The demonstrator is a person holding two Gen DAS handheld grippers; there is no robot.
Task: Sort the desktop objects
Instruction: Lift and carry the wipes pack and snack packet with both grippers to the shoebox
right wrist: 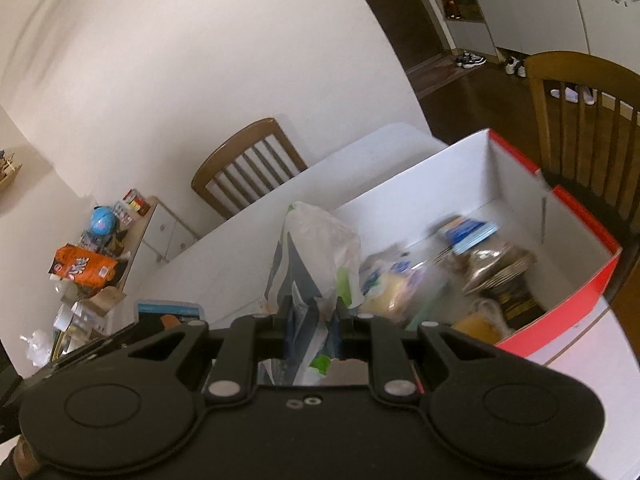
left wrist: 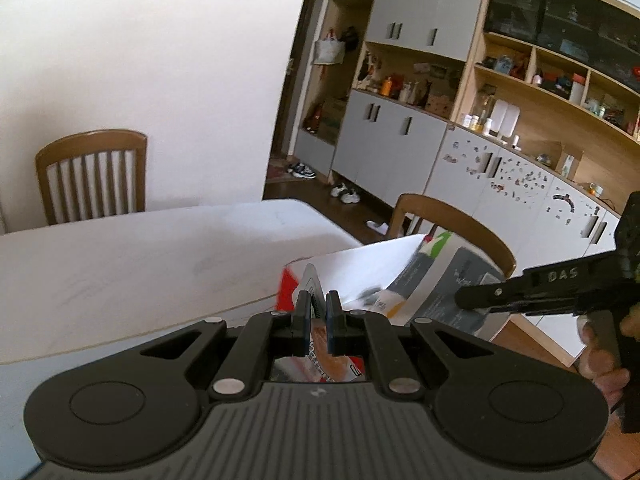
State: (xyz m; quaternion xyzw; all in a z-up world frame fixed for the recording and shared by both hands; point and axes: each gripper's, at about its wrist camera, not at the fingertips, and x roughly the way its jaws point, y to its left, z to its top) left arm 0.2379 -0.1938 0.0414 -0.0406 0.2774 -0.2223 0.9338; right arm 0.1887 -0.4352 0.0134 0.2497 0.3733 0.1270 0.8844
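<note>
My left gripper (left wrist: 318, 308) is shut on a flat snack packet (left wrist: 314, 292) with red, white and orange print, held above the near table edge. My right gripper (right wrist: 312, 312) is shut on a white, grey and green plastic bag (right wrist: 316, 248), held beside the red cardboard box (right wrist: 576, 216). The box has white inner walls and holds several packets and jars (right wrist: 480, 264). In the left wrist view the bag (left wrist: 452, 280) and the right gripper (left wrist: 480, 298) clamping it show at the right, over the box wall (left wrist: 360, 268).
A white table (left wrist: 140, 264) carries the box. Wooden chairs stand behind the table (left wrist: 92, 176) and at its right end (right wrist: 580, 120). A low cabinet with an orange snack bag (right wrist: 84, 268) is at the left. Shelving units (left wrist: 480, 112) line the far wall.
</note>
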